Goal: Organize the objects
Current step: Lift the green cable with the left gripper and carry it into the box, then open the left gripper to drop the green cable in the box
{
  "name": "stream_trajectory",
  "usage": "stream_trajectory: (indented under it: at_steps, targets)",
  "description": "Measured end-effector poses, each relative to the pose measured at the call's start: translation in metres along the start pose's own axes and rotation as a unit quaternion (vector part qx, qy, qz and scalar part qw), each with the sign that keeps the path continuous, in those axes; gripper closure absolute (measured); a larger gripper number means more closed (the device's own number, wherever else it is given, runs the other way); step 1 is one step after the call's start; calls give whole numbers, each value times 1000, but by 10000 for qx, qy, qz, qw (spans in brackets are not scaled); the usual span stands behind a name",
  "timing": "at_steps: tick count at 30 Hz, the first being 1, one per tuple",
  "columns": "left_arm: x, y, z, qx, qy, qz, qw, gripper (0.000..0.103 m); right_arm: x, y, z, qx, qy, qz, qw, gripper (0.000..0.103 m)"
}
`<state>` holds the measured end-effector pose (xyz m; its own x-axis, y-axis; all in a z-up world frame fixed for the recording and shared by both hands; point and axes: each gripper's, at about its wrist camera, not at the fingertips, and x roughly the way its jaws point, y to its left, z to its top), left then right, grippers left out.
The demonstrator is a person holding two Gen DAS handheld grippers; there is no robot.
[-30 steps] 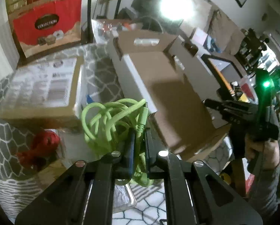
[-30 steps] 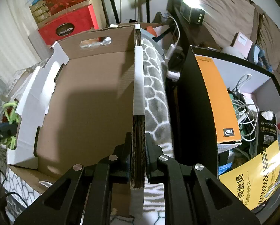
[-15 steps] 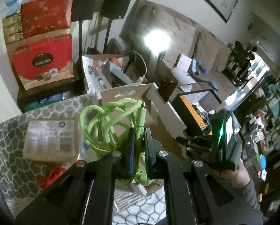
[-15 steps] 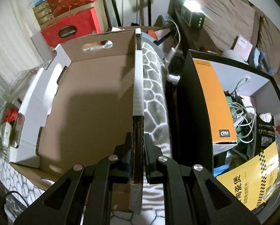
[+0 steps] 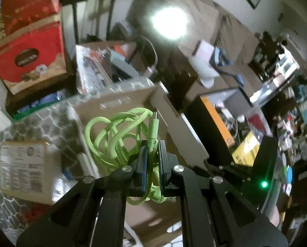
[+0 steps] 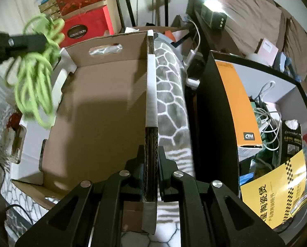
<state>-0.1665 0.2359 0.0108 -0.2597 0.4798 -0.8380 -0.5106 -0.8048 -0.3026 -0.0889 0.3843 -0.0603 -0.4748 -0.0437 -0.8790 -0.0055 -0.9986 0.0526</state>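
Cable risen beside "COLLECTION" box.

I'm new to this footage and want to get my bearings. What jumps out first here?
The bright green cable, a tangled bundle, is pinched in the left gripper and hangs at the upper left of the right wrist view, above the left side of the open cardboard box. The right gripper clamps the box's right wall.

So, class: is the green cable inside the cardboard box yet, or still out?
Out. The left gripper holds the cable above the box.
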Motion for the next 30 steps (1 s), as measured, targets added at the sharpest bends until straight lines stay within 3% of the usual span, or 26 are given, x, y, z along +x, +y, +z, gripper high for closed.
stream_trajectory:
  at_steps: [8, 19, 20, 23, 30]
  targets:
    - [43, -25, -33, 198, 602, -68, 9980, 95, -1, 0, -1, 81, -7, 21, 10000, 93]
    - [64, -43, -40, -46, 769, -384, 9963, 91, -2, -3, -1, 167, 25, 81, 9998, 93]
    - [62, -42, -40, -93, 765, -420, 9961, 87, -2, -3, -1, 168, 25, 81, 9998, 93]
    - [52, -37, -39, -151, 658, -527, 9963, 59, -2, -3, -2, 180, 24, 97, 9998, 93]
    - [8, -15, -38, -294, 291, -556, 9976, 50, -2, -4, -3, 187, 18, 101, 9998, 93]
